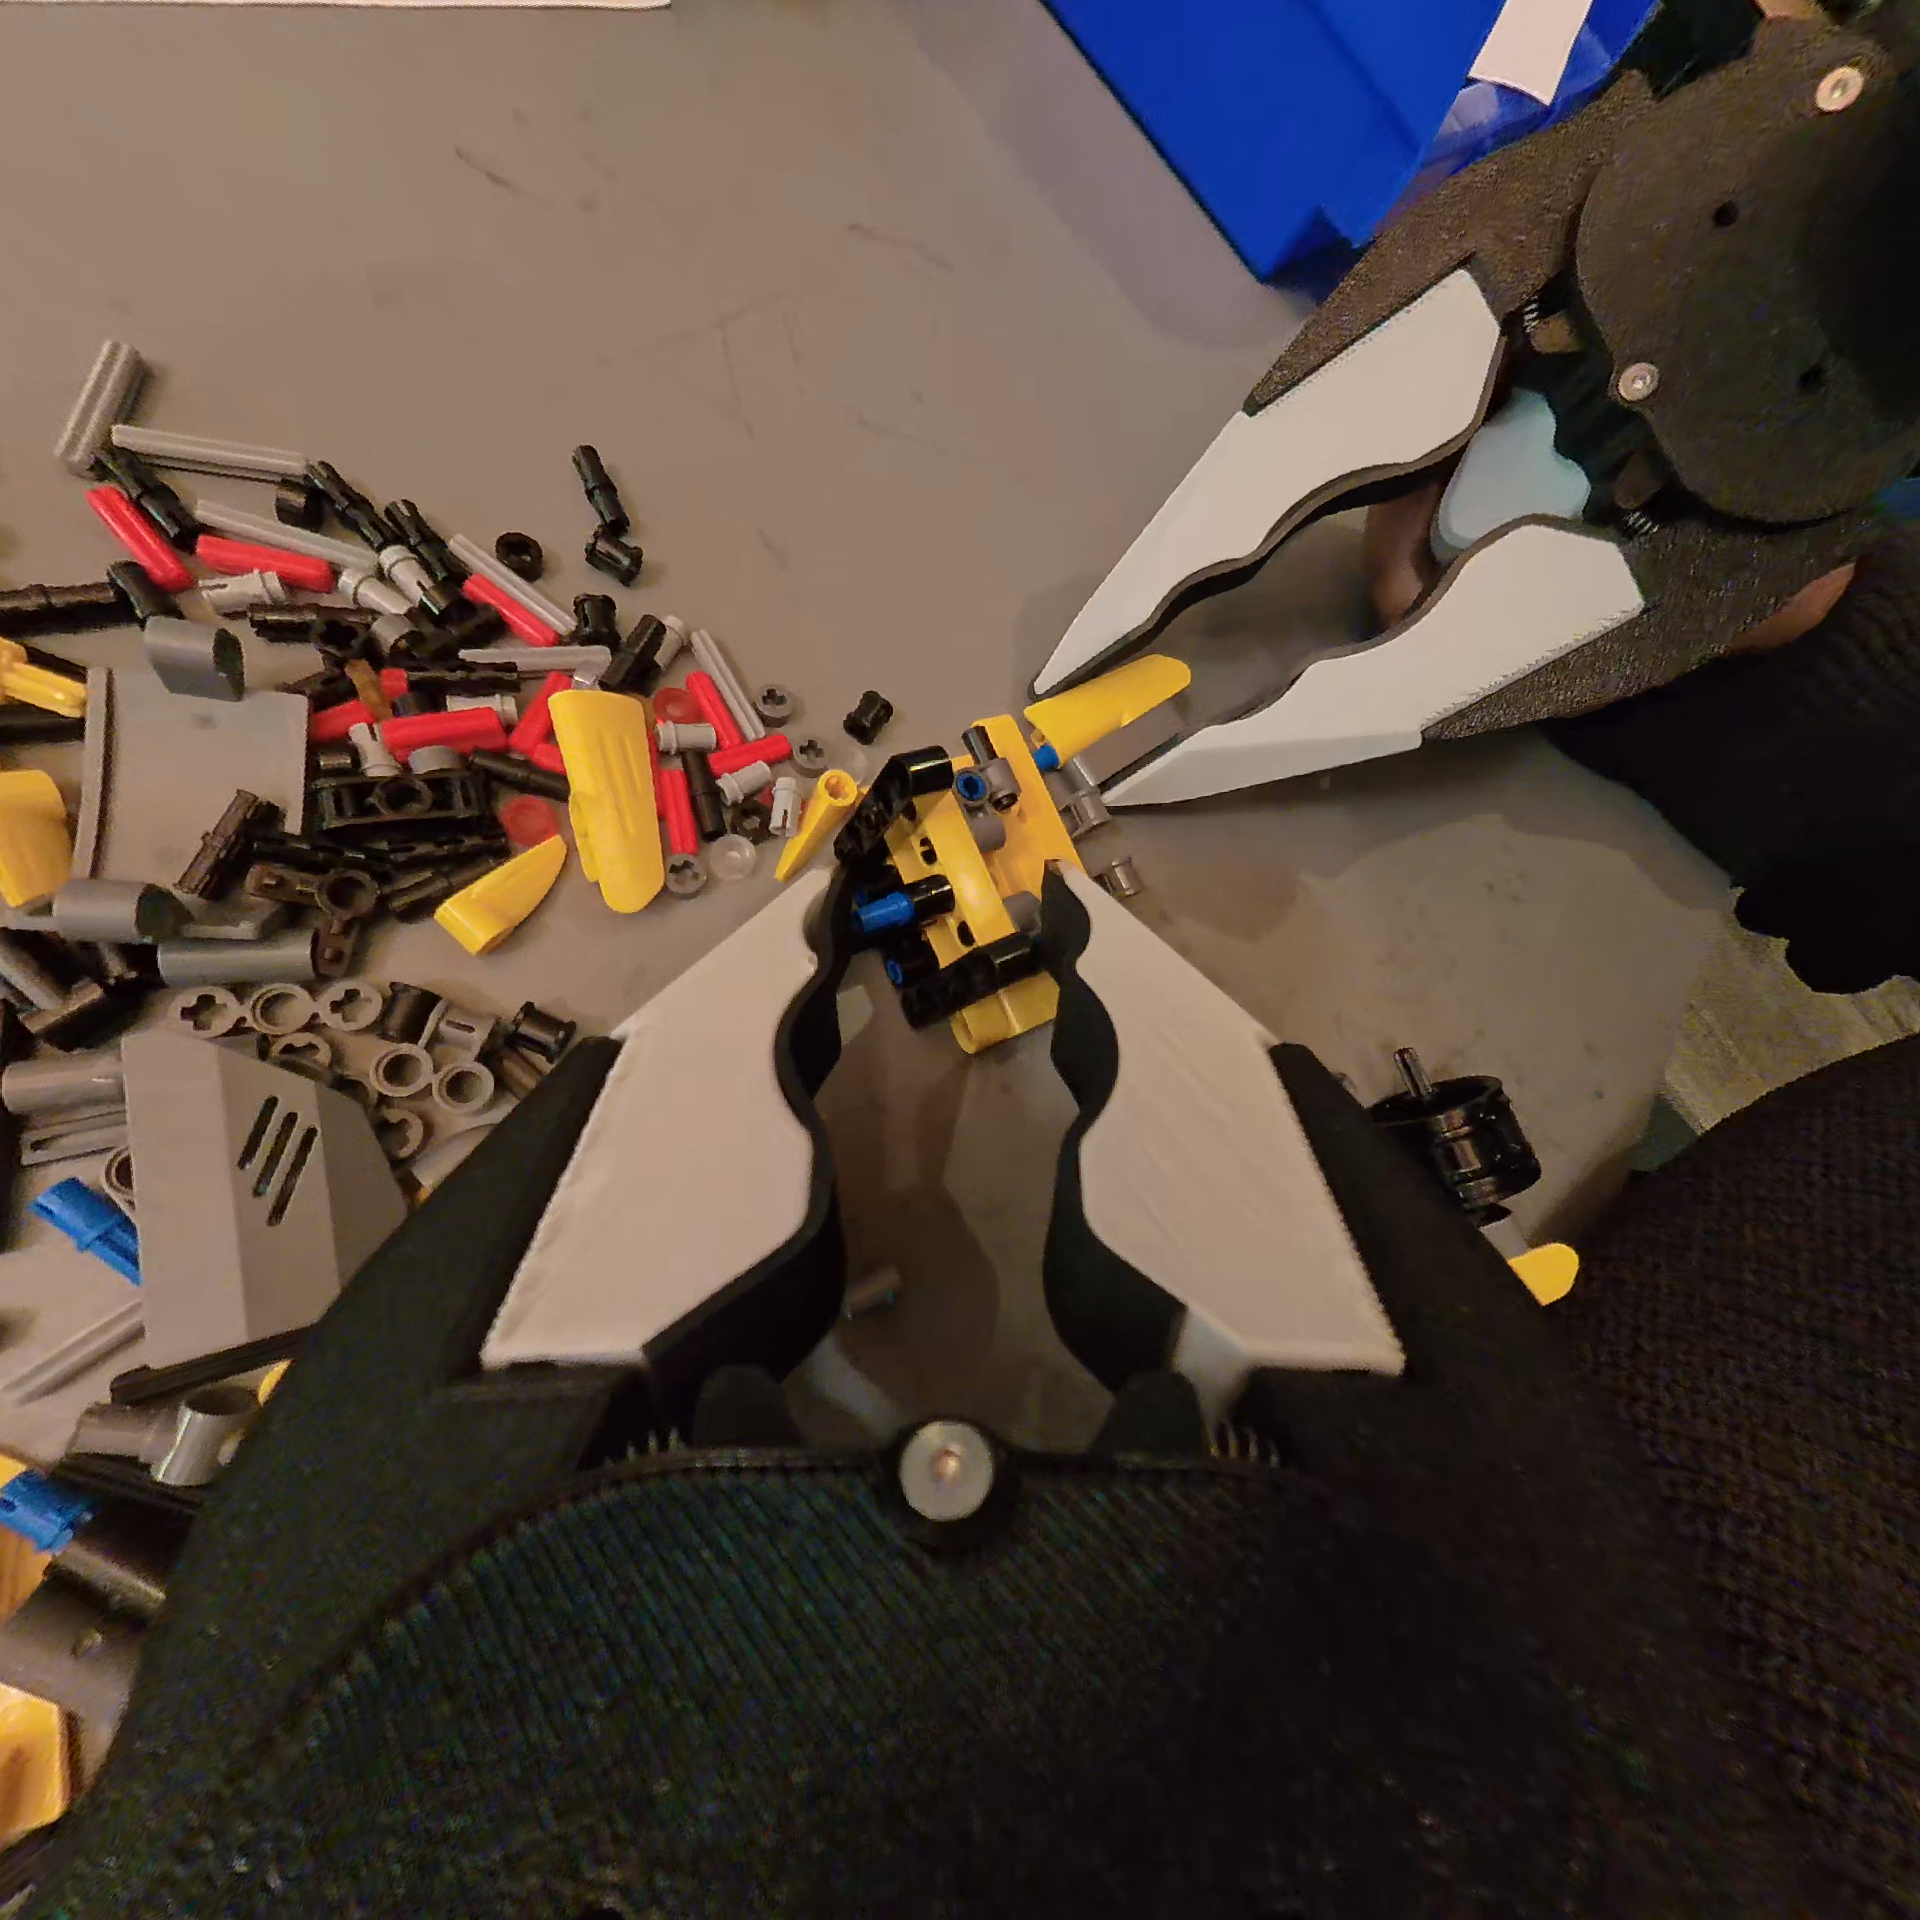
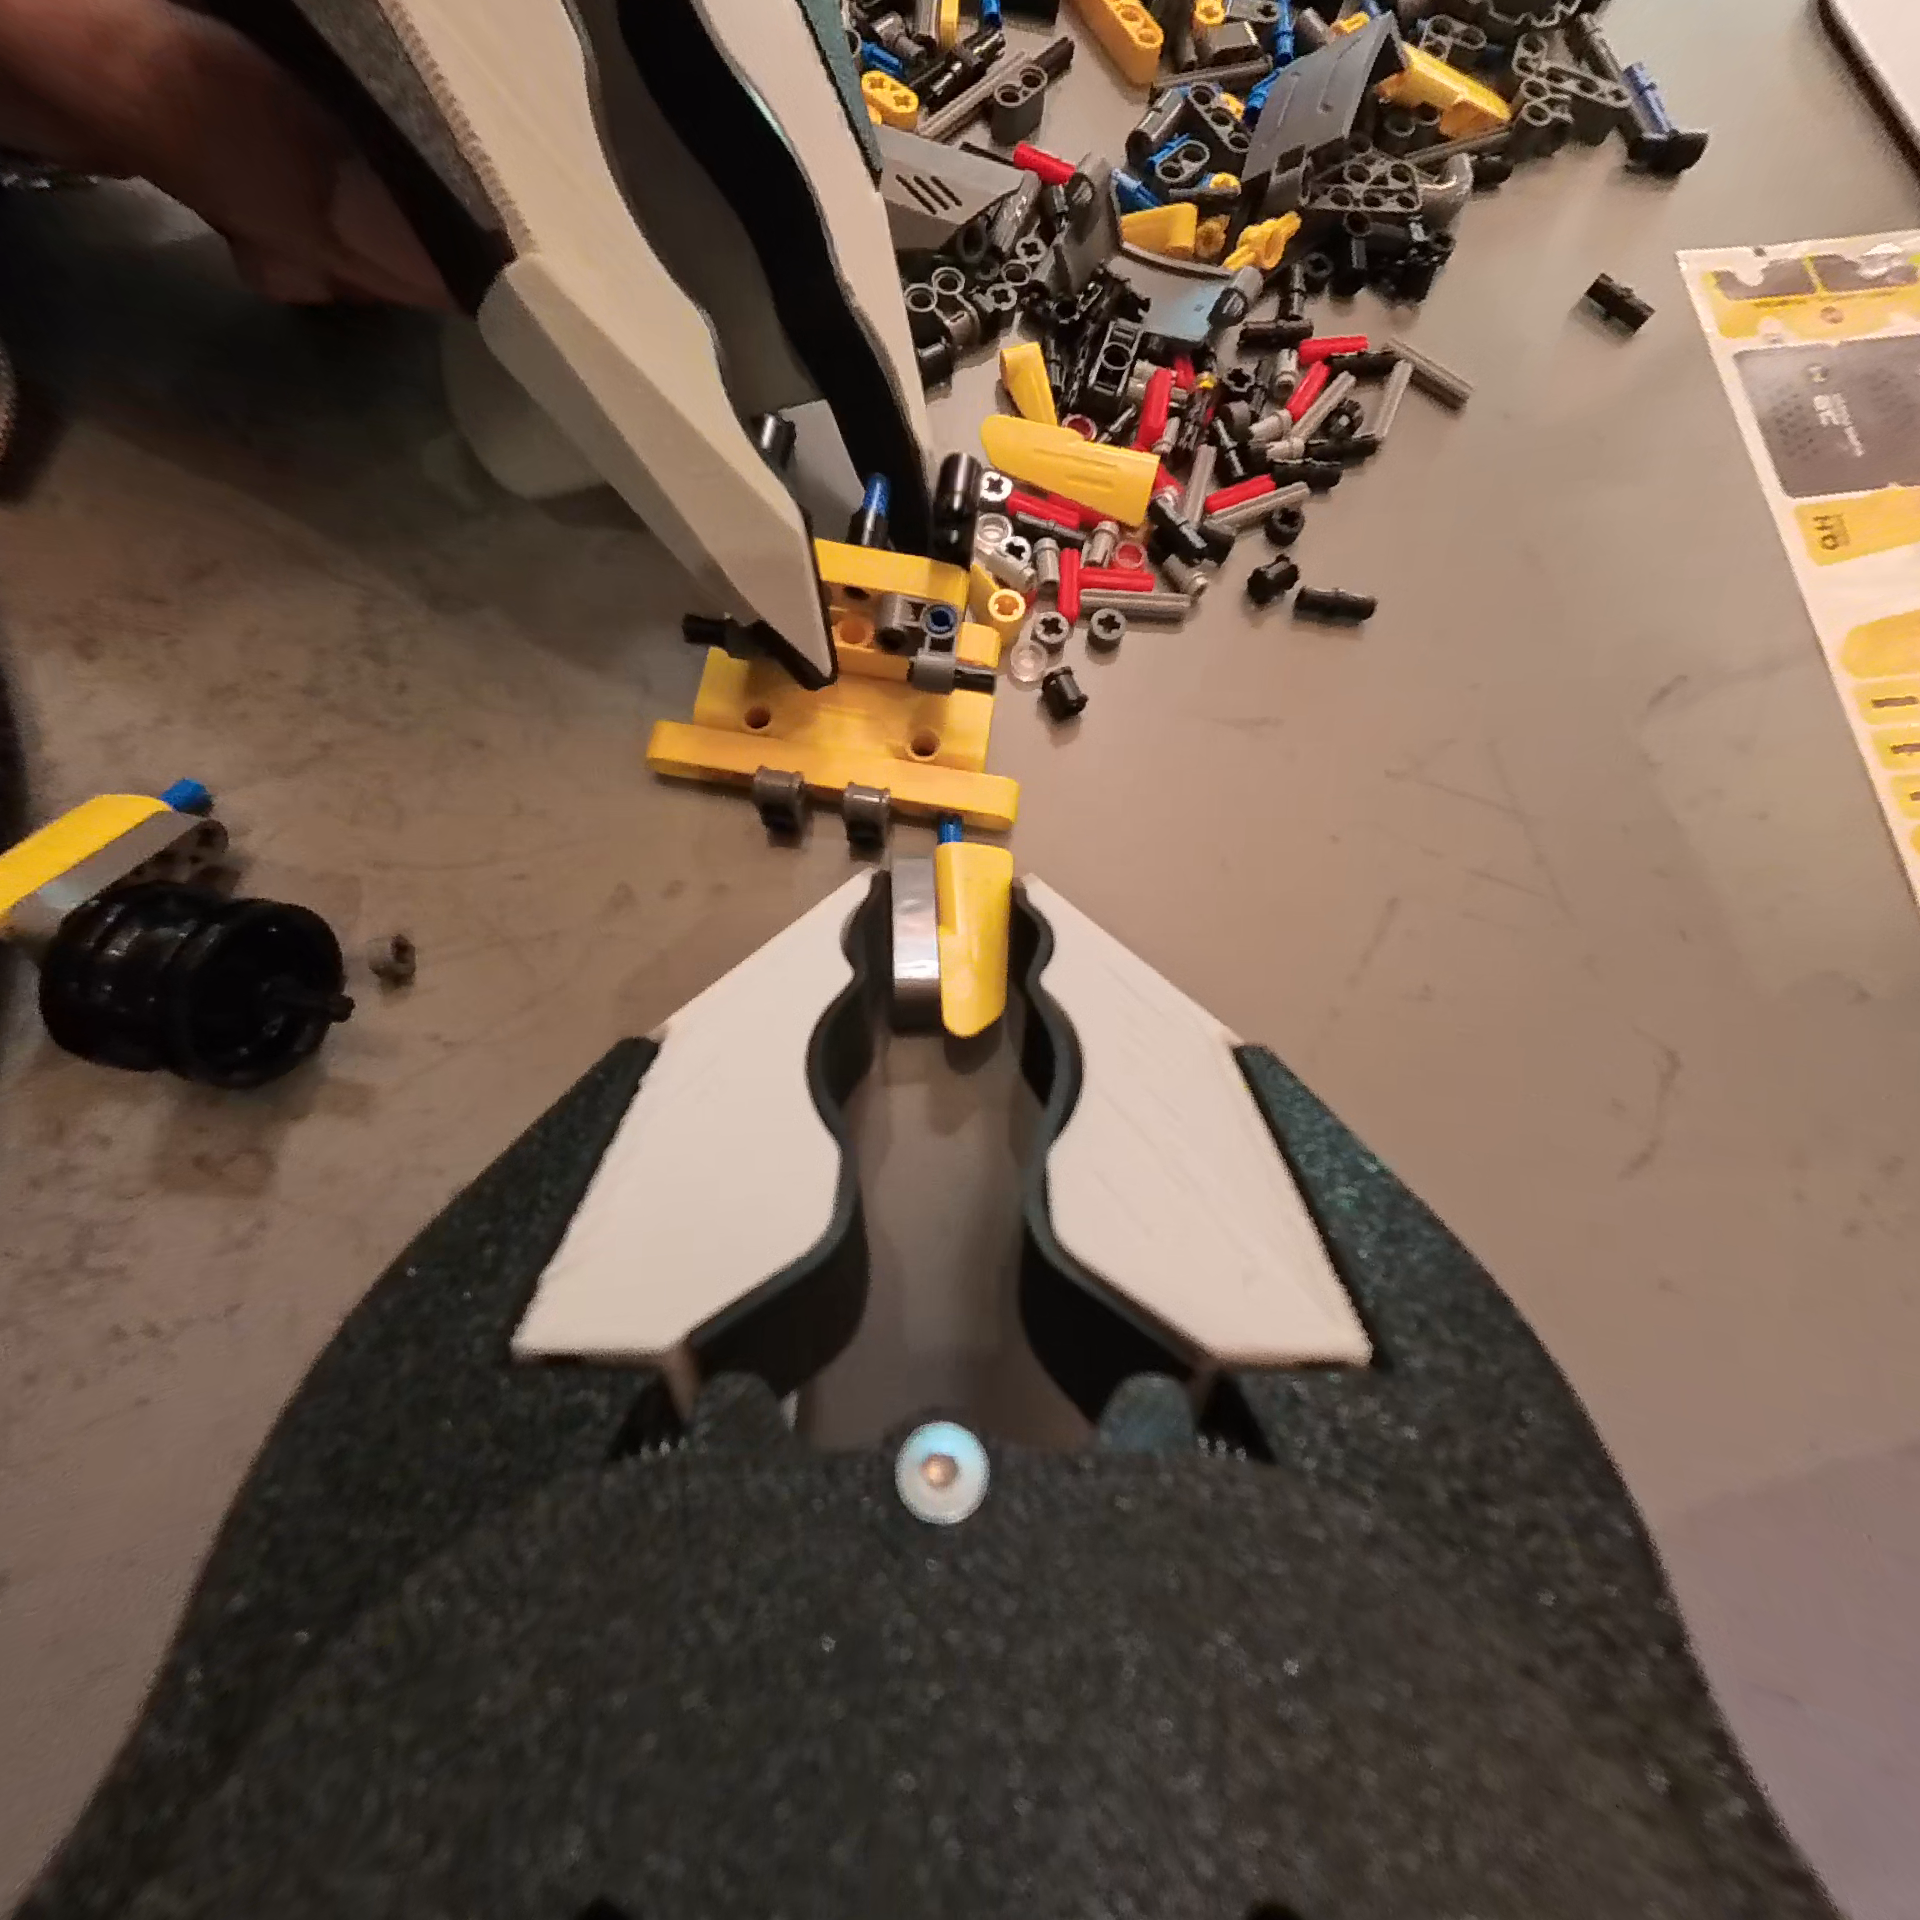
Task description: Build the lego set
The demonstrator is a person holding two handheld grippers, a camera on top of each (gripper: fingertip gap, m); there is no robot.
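My left gripper is shut on a small yellow and black brick assembly with blue pins, which rests on the grey table. It also shows in the right wrist view, with the left gripper coming down on it from the upper left. My right gripper is shut on a yellow curved piece joined to a grey beam with a blue pin. It holds the pin end just short of the assembly's near edge. In the left wrist view the right gripper comes in from the upper right with the yellow curved piece.
A pile of loose red, black, grey and yellow parts lies left of the assembly and shows far in the right wrist view. A black wheel hub and a yellow-grey piece lie nearby. A blue bin stands behind; a printed sheet lies right. One gripper's finger ends stand about 5 centimeters off the other's.
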